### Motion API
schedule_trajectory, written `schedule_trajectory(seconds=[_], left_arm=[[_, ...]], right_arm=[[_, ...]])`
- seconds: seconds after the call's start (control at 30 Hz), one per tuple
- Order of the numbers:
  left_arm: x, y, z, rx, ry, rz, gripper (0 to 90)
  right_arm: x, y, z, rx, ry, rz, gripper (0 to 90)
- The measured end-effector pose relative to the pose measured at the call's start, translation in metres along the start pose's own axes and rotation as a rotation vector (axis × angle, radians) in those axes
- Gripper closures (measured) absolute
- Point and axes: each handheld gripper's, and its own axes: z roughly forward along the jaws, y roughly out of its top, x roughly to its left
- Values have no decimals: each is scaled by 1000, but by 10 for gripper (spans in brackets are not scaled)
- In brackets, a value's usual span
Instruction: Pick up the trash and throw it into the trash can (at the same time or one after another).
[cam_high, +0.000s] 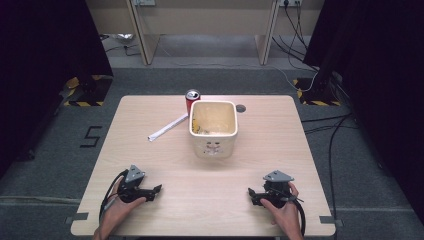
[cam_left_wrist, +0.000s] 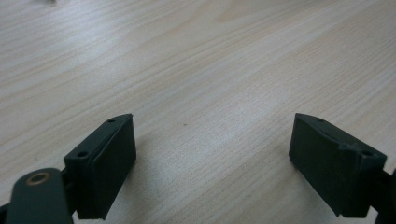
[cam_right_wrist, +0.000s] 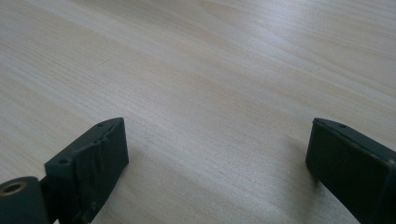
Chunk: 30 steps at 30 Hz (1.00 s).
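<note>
A cream square bin (cam_high: 213, 129) stands at the middle of the wooden table (cam_high: 150, 165). Behind its left corner is a red soda can (cam_high: 192, 99), upright. A rolled white paper (cam_high: 168, 127) lies flat to the bin's left. My left gripper (cam_high: 156, 190) rests near the front left of the table, held by a hand, and points right. Its jaws stand wide apart over bare wood (cam_left_wrist: 215, 135). My right gripper (cam_high: 251, 194) rests near the front right, pointing left, also open over bare wood (cam_right_wrist: 217, 144). Neither holds anything.
A small dark round spot (cam_high: 241, 108) sits on the table right of the bin's back corner. Cables (cam_high: 330, 135) run over the floor to the right. A desk's legs (cam_high: 142, 35) stand behind the table.
</note>
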Motion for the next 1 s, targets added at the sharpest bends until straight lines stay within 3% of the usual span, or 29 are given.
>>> schedule_trajectory(seconds=[0.4,0.53,0.83,1.0], left_arm=[[2,1,1,-8,-11,-10,146],[7,3,1,-20,-39,-50,164],[23,19,-5,-62,-15,-66,171],[35,33,2,-66,8,-71,174]], right_arm=[[0,0,0,1,-3,2,51],[0,1,1,4,-4,4,46],[0,0,1,4,-4,3,46],[0,1,1,4,-3,3,46]])
